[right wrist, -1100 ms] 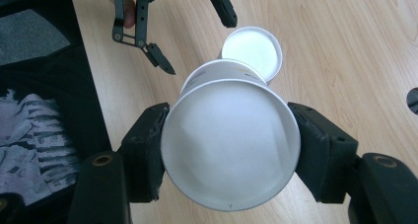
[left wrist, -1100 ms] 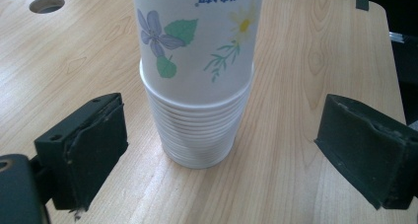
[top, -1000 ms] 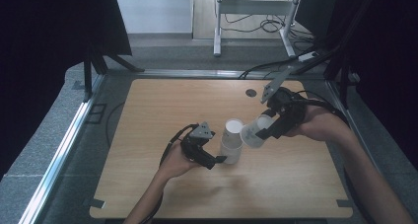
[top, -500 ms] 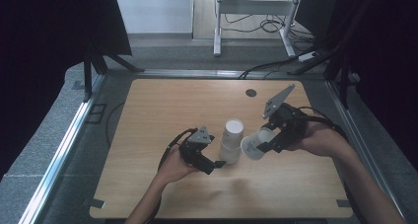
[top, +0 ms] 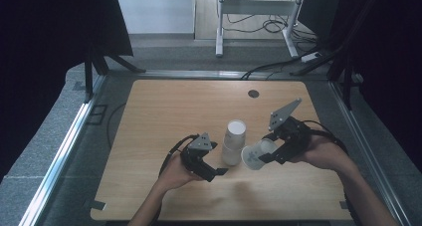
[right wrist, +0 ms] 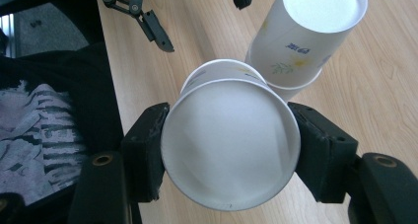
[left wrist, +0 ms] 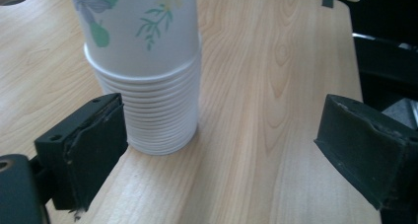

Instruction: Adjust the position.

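The right gripper [right wrist: 229, 155] has its jaws clamped on a single paper cup [right wrist: 230, 147], held just beside the cup stack [top: 234, 141] on the counter [top: 164, 111]. The left gripper [left wrist: 222, 150] stands with jaws apart, the stack's base just inside one jaw, untouched.

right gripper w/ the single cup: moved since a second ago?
Yes. In the high view the right gripper, shut on the single cup, has come toward the near table edge, ending beside the cup stack.
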A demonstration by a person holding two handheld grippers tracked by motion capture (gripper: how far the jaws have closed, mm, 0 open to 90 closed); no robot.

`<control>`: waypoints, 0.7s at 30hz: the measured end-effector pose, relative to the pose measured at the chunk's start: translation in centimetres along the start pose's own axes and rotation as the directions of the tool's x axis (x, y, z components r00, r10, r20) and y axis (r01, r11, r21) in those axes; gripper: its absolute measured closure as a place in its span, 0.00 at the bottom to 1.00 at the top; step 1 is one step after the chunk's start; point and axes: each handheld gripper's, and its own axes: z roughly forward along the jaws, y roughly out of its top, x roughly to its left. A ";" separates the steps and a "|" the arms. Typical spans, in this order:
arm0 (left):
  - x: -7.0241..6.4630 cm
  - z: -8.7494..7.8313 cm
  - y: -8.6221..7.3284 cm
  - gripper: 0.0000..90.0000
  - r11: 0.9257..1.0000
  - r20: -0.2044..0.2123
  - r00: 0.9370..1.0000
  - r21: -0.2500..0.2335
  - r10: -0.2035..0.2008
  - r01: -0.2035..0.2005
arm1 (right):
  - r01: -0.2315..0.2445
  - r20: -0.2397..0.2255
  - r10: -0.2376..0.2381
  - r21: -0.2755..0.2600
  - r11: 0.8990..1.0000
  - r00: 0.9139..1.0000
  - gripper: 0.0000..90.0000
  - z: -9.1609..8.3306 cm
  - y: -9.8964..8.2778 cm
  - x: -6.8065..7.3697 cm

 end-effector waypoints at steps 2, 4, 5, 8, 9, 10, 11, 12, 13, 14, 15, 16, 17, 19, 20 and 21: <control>-0.1 0.0 -0.2 0.06 1.000 0.019 1.000 -0.012 -0.002 0.002 | 0.012 0.000 -0.012 -0.016 1.000 1.000 0.39 0.2 -0.3 0.1; -0.2 0.0 -0.3 0.06 1.000 0.038 0.999 -0.023 -0.002 0.003 | 0.019 -0.001 -0.019 -0.032 0.999 1.000 0.39 0.3 -0.6 0.3; -0.2 -0.1 -0.4 0.06 1.000 0.047 0.999 -0.030 -0.001 0.002 | 0.024 0.002 -0.024 -0.035 0.999 1.000 0.39 0.4 -0.7 0.4; -0.3 0.0 -0.6 0.06 0.999 0.068 0.998 -0.041 0.004 -0.001 | 0.032 0.000 -0.032 -0.055 0.998 1.000 0.39 0.7 -1.1 0.6; -0.4 0.0 -0.7 0.06 0.999 0.075 0.997 -0.042 0.007 -0.004 | 0.033 0.002 -0.033 -0.060 0.998 0.999 0.39 0.9 -1.3 0.7; -0.4 0.0 -0.7 0.06 0.999 0.075 0.997 -0.042 0.007 -0.004 | 0.033 0.002 -0.033 -0.060 0.998 0.999 0.39 0.9 -1.3 0.7; -0.5 0.1 -0.7 0.06 0.999 0.078 0.997 -0.043 0.010 -0.007 | 0.038 0.004 -0.038 -0.075 0.996 0.999 0.39 1.2 -1.6 0.9; -0.6 0.2 -0.8 0.06 0.999 0.083 0.996 -0.044 0.015 -0.012 | 0.042 0.001 -0.042 -0.080 0.996 0.999 0.39 1.4 -1.7 0.9; -0.7 0.2 -0.9 0.06 0.999 0.087 0.996 -0.045 0.016 -0.012 | 0.043 0.004 -0.043 -0.092 0.995 0.999 0.39 1.5 -1.9 1.0; -0.7 0.2 -0.9 0.06 0.999 0.091 0.996 -0.047 0.022 -0.017 | 0.043 0.002 -0.043 -0.099 0.994 0.999 0.39 1.7 -2.0 1.1; -0.7 0.2 -0.9 0.07 0.999 0.091 0.996 -0.047 0.022 -0.017 | 0.043 0.002 -0.043 -0.099 0.994 0.999 0.39 1.7 -2.0 1.1; -0.8 0.2 -1.0 0.07 0.999 0.097 0.995 -0.050 0.022 -0.017 | 0.042 0.003 -0.042 -0.108 0.993 0.999 0.39 1.9 -2.2 1.1; -0.9 0.2 -1.1 0.07 0.998 0.098 0.995 -0.052 0.024 -0.019 | 0.043 0.001 -0.043 -0.122 0.992 0.999 0.39 2.1 -2.5 1.2; -1.0 0.3 -1.2 0.07 0.998 0.102 0.994 -0.057 0.026 -0.020 | 0.038 -0.001 -0.039 -0.151 0.988 0.999 0.39 2.6 -3.1 1.4; -1.0 0.3 -1.2 0.07 0.998 0.102 0.994 -0.057 0.026 -0.020 | 0.036 -0.002 -0.037 -0.164 0.986 0.999 0.39 2.7 -3.3 1.4; -1.1 0.3 -1.4 0.07 0.998 0.106 0.994 -0.062 0.022 -0.016 | 0.034 0.001 -0.034 -0.180 0.983 0.999 0.39 2.9 -3.6 1.5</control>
